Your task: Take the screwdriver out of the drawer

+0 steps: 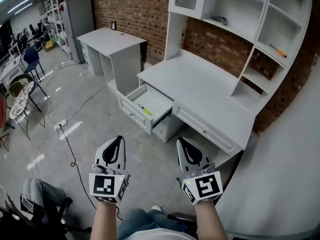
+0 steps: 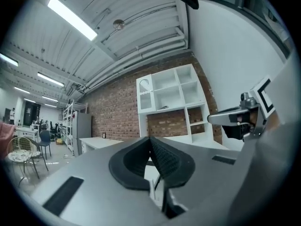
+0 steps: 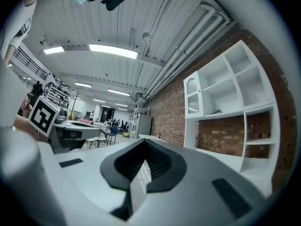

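A white desk (image 1: 200, 84) with a shelf unit stands ahead of me against a brick wall. Its top left drawer (image 1: 150, 103) is pulled out, and a yellow-handled screwdriver (image 1: 145, 110) lies inside on the drawer floor. Both grippers hang level in mid-air in front of the desk, well short of the drawer. My left gripper (image 1: 118, 139) (image 2: 150, 140) is shut with nothing in it. My right gripper (image 1: 181, 142) (image 3: 145, 142) is also shut and empty. The left gripper view catches the right gripper (image 2: 240, 119) beside it.
An orange tool (image 1: 278, 51) lies on a right shelf, and a grey object (image 1: 220, 20) on an upper shelf. A second white desk (image 1: 112, 38) stands at the back left. A cable (image 1: 72, 154) and power strip (image 1: 60, 125) lie on the floor. A white panel (image 1: 290, 159) rises close on my right.
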A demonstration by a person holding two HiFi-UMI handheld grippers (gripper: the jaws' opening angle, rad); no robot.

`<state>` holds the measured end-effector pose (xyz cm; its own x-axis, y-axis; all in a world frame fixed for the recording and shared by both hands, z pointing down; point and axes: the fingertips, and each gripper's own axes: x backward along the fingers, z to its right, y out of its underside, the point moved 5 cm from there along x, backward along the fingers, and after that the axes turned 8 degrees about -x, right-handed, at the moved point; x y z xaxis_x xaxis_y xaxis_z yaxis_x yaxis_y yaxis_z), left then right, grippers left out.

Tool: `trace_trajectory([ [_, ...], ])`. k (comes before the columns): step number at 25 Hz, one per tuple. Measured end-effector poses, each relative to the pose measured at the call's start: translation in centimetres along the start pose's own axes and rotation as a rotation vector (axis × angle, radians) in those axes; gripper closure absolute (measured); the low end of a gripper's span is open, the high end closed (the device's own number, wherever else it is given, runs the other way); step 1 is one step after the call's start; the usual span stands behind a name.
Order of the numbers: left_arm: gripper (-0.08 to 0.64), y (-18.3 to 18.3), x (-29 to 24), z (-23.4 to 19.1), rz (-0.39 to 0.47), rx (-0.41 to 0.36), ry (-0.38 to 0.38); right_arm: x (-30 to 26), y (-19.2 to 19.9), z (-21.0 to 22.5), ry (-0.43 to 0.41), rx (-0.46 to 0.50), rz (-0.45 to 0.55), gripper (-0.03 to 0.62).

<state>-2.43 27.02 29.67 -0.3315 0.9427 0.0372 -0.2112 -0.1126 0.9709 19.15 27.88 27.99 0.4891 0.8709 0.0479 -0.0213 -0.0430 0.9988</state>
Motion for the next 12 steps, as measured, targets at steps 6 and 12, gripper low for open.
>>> trace_trajectory([
  [6,0.552,1.6,-4.4,-1.5,-0.028,0.005,-0.031,-4.6,1.9,2.7,-0.035,-0.01,-0.027,0.584],
  [12,0.552,4.0,-10.9,-5.3,-0.032,0.027,-0.04,-11.9,4.1,5.4,-0.016,-0.008,-0.076,0.584],
])
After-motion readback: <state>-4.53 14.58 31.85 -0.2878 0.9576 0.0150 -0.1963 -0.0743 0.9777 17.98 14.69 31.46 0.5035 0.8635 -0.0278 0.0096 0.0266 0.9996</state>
